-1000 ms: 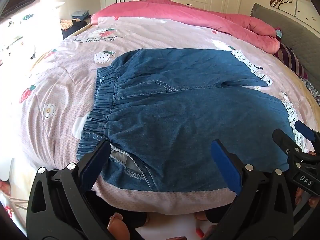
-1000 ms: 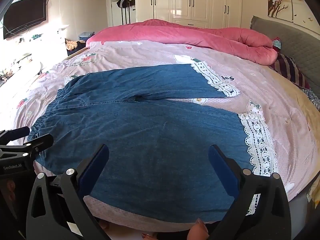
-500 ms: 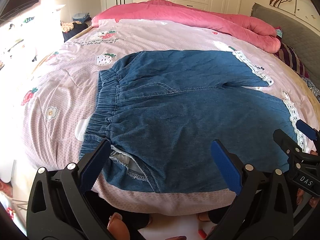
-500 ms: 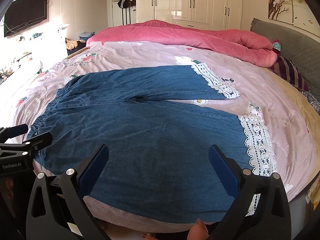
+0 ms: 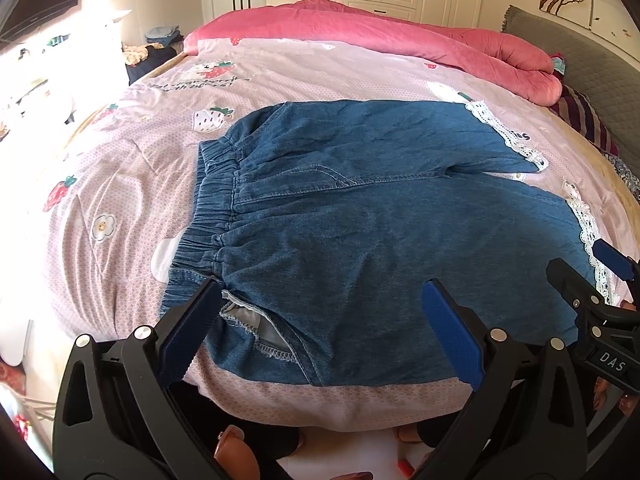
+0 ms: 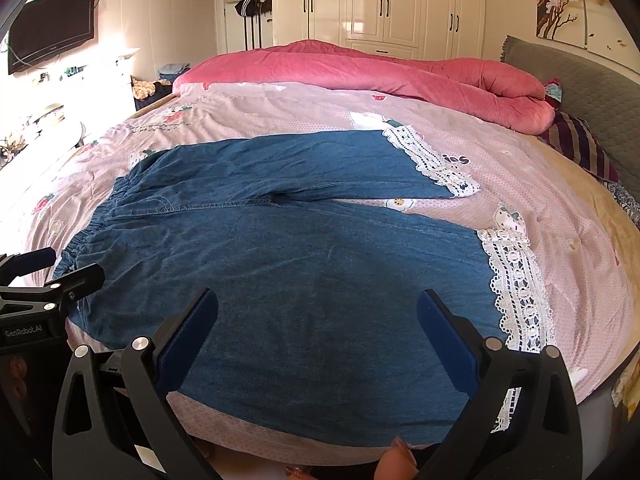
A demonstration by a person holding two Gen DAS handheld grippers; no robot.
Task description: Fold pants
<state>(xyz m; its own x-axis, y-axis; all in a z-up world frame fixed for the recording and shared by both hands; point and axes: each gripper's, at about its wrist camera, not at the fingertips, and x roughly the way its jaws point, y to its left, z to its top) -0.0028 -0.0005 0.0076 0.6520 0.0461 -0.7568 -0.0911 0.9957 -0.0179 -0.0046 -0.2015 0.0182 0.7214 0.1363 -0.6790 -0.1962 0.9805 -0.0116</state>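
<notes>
Blue denim pants (image 5: 360, 224) with an elastic waistband (image 5: 212, 200) and white lace cuffs (image 6: 516, 280) lie spread flat on the bed, waist to the left, legs to the right. They fill the right wrist view (image 6: 304, 264) too. My left gripper (image 5: 320, 320) is open and empty, held just above the near waist corner. My right gripper (image 6: 318, 328) is open and empty above the near leg, left of its lace cuff. Each gripper shows at the edge of the other's view.
The bed has a pink printed sheet (image 5: 120, 184). A rolled pink quilt (image 6: 380, 72) lies along its far side. A grey headboard (image 6: 592, 92) and a striped pillow (image 6: 580, 148) are at the right. White wardrobes (image 6: 380, 4) stand behind.
Both grippers have drawn back slightly from the bed and risen a little; the pants lie as before. Both stay open.
</notes>
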